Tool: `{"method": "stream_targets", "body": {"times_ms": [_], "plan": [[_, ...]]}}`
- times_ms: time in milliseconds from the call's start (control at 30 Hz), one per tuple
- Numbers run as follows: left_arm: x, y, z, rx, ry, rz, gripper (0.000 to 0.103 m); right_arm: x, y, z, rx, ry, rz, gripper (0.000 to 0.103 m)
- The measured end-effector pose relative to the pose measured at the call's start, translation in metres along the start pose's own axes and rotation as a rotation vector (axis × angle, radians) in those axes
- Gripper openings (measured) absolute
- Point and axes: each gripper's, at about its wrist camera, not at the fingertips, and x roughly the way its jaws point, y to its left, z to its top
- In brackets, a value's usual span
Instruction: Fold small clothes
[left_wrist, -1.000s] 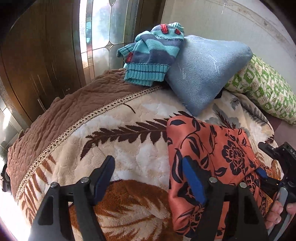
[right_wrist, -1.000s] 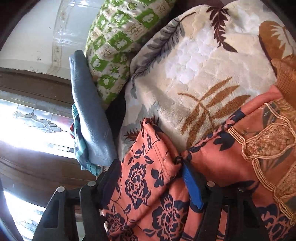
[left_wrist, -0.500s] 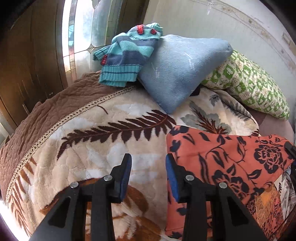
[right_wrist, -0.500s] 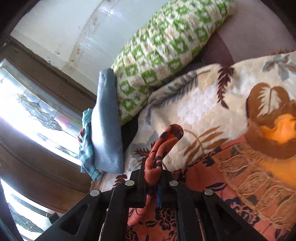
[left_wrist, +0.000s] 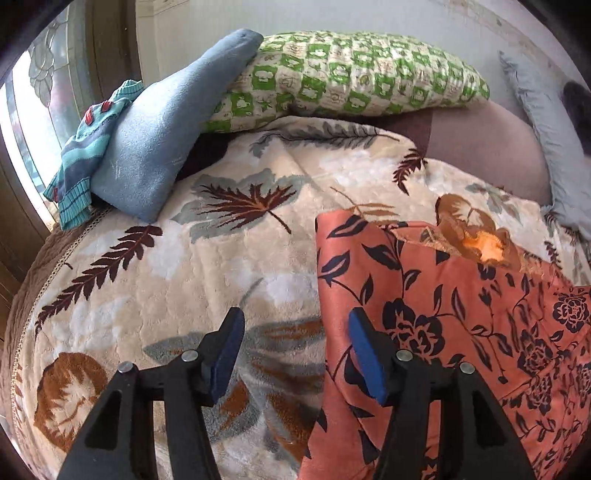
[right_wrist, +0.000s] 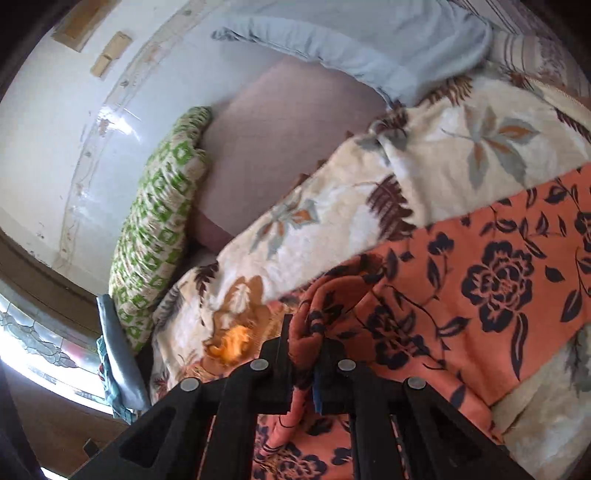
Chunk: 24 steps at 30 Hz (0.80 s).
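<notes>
An orange garment with dark blue flowers (left_wrist: 443, 325) lies on the leaf-patterned blanket (left_wrist: 184, 258) at the right of the left wrist view, partly folded over itself. My left gripper (left_wrist: 295, 354) is open and empty, just above the garment's left edge. My right gripper (right_wrist: 306, 350) is shut on a bunched fold of the same garment (right_wrist: 480, 288) and holds it up off the blanket. An embroidered gold and orange patch (left_wrist: 487, 247) shows at the garment's far edge.
A blue cushion (left_wrist: 162, 136), a striped teal knit garment (left_wrist: 85, 147) and a green checked pillow (left_wrist: 351, 74) lie at the bed's far side. A pale blue pillow (right_wrist: 369, 37) is at the right. A window and wooden frame stand left.
My right gripper closed on the garment fold and carried it across to the right. My left gripper let go of the edge, narrowed, then widened, and swung right.
</notes>
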Motion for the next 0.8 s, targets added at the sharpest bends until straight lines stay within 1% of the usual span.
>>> {"method": "stream_targets", "body": {"times_ms": [33, 67, 133, 167, 200, 233, 267, 333, 367, 433, 467, 500, 533, 600, 667, 733, 767, 800], "plan": [[0.005, -0.005, -0.003, 0.025, 0.024, 0.036, 0.062, 0.009, -0.014, -0.002, 0.039, 0.026, -0.019, 0.012], [0.010, -0.008, -0.004, 0.036, 0.046, 0.051, 0.062, 0.017, -0.029, -0.004, 0.079, 0.055, -0.033, 0.012], [0.015, -0.009, -0.007, 0.035, 0.075, 0.058, 0.063, 0.029, -0.053, -0.003, 0.142, 0.106, -0.044, 0.012], [0.015, -0.009, -0.007, 0.034, 0.080, 0.070, 0.065, 0.032, -0.064, -0.004, 0.164, 0.117, -0.039, 0.013], [0.015, -0.009, -0.007, 0.034, 0.082, 0.087, 0.071, 0.031, -0.072, -0.004, 0.177, 0.121, -0.028, 0.013], [0.015, -0.009, -0.007, 0.033, 0.082, 0.103, 0.075, 0.030, -0.079, -0.005, 0.184, 0.126, 0.000, 0.013], [0.016, -0.008, -0.007, 0.030, 0.083, 0.109, 0.075, 0.027, -0.083, -0.004, 0.183, 0.131, 0.013, 0.013], [0.017, -0.009, -0.007, 0.026, 0.086, 0.118, 0.075, 0.017, -0.089, -0.004, 0.161, 0.121, 0.002, 0.014], [0.016, -0.010, -0.007, 0.029, 0.081, 0.126, 0.076, 0.009, -0.092, -0.004, 0.148, 0.101, -0.007, 0.014], [0.012, -0.013, -0.009, 0.044, 0.059, 0.162, 0.076, -0.011, -0.098, -0.004, 0.111, 0.024, -0.032, 0.014], [0.010, -0.017, -0.008, 0.058, 0.046, 0.187, 0.076, -0.019, -0.098, -0.006, 0.071, -0.021, -0.061, 0.016], [0.006, -0.021, -0.007, 0.074, 0.031, 0.212, 0.075, -0.026, -0.094, -0.005, 0.032, -0.047, -0.074, 0.016], [0.001, -0.026, -0.007, 0.088, 0.015, 0.228, 0.075, -0.027, -0.088, -0.006, 0.009, -0.048, -0.050, 0.016], [-0.012, -0.037, -0.006, 0.106, -0.023, 0.232, 0.075, -0.025, -0.070, -0.007, -0.051, -0.017, 0.044, 0.016], [-0.026, -0.049, -0.005, 0.124, -0.062, 0.215, 0.075, -0.018, -0.043, -0.015, -0.145, -0.011, 0.076, 0.016], [-0.033, -0.062, -0.004, 0.165, -0.078, 0.184, 0.076, -0.001, -0.028, -0.022, -0.180, 0.049, 0.105, 0.016], [-0.032, -0.068, -0.004, 0.189, -0.072, 0.179, 0.077, 0.010, -0.026, -0.025, -0.179, 0.086, 0.092, 0.016], [-0.027, -0.075, -0.005, 0.213, -0.048, 0.181, 0.080, 0.023, -0.027, -0.029, -0.183, 0.123, 0.040, 0.016]]}}
